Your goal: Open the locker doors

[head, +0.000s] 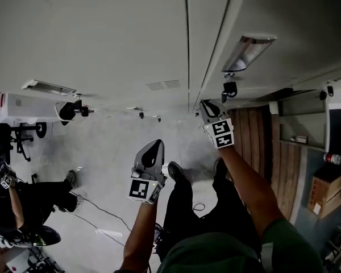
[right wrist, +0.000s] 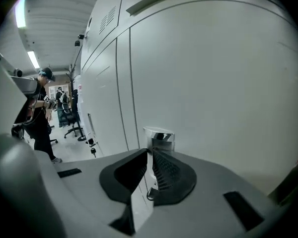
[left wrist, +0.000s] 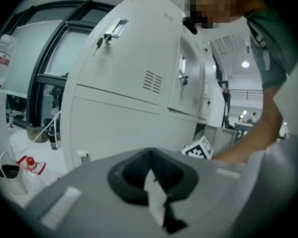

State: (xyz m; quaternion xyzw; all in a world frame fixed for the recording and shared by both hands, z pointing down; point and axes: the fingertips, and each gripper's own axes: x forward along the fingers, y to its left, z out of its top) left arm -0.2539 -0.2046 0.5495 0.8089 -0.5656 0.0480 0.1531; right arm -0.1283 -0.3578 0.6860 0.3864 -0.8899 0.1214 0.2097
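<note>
Locker doors (head: 102, 44) fill upper half of head view. Right tongs (head: 208, 104) right of centre, at door edge — jaws pressed together, tips just at chrome knob (right wrist: 159, 134), that door flush with its neighbours. Left tongs (head: 155, 145) mid-frame, clear of lockers — jaws closed, nothing between. Second person (head: 17, 203) lower left.

Both arms reach forward, the right farther; left tool (head: 154, 148) and right tool (head: 208, 104) have jaws together.

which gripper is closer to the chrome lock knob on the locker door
Right. The right gripper is just before the chrome lock knob; the left gripper hangs well back from it.
</note>
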